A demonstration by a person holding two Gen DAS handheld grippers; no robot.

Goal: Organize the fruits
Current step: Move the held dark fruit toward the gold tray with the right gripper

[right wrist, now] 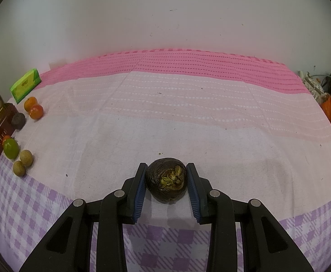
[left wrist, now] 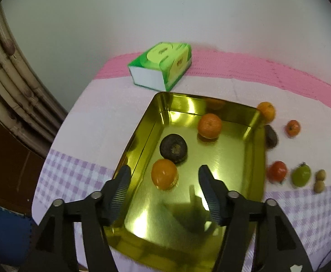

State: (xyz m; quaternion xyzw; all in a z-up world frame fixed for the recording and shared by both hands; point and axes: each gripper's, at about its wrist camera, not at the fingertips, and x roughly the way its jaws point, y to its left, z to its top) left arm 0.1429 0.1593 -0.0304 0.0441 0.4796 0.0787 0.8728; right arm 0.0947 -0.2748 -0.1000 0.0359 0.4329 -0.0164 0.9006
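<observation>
Fruits lie partly in the tray and partly outside it; the coming move turns on which way the tray lies from the fruit I hold.

Left wrist view: my left gripper (left wrist: 163,181) hangs over the near part of the gold tray (left wrist: 253,158) with its jaws released and nothing pressed between the pads. An orange fruit (left wrist: 164,174) sits on the tray floor in the gap between the fingertips but clear of both. Just beyond it lies a dark fruit (left wrist: 173,149), and a mandarin (left wrist: 209,125) rests near the far wall. Outside the tray, along its right rim, I see another orange (left wrist: 266,111), a dark one (left wrist: 270,138), a small red-orange one (left wrist: 292,128), a red tomato (left wrist: 277,170), a green tomato (left wrist: 301,175) and two small brown fruits (left wrist: 320,179). A tissue box (left wrist: 161,65) stands behind the tray.

Right wrist view: my right gripper (right wrist: 166,182) is clenched on a dark round fruit (right wrist: 166,185), one pad on each flank, its dried stem end facing the camera. The fruit is roughly round, so I judge no long axis matters. It is over bare cloth (right wrist: 188,113), well apart from the rest. The loose fruits sit far to the left at the frame edge. I judge the tray lies leftward of these jaws, so the carry goes left; the left gripper is the nearer one to the tray.
</observation>
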